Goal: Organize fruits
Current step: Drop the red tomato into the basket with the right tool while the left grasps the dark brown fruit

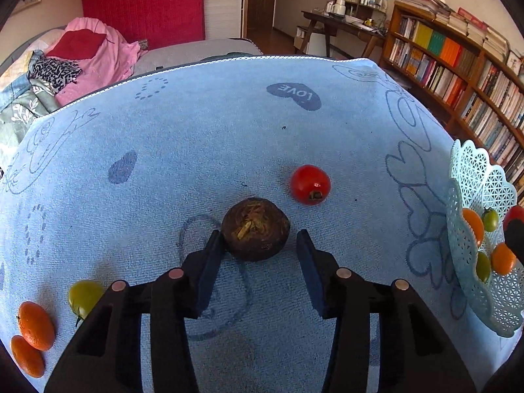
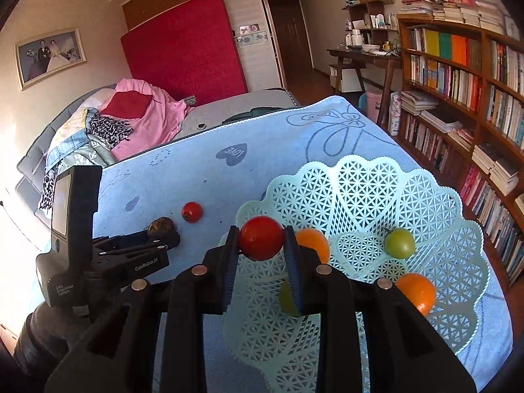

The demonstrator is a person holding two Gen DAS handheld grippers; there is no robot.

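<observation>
The left claw is straddling a brown round fruit on the blue-covered desk, its left pad touching, its right pad apart. The right claw is gripping a red tomato above the lattice basket. An uneven squeeze could roll the brown fruit away; an early release could bounce the tomato out.

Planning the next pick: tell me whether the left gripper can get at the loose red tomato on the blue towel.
Probably yes. The left gripper straddles the brown round fruit, and the loose red tomato lies just beyond on bare blue towel, nothing between.
</observation>
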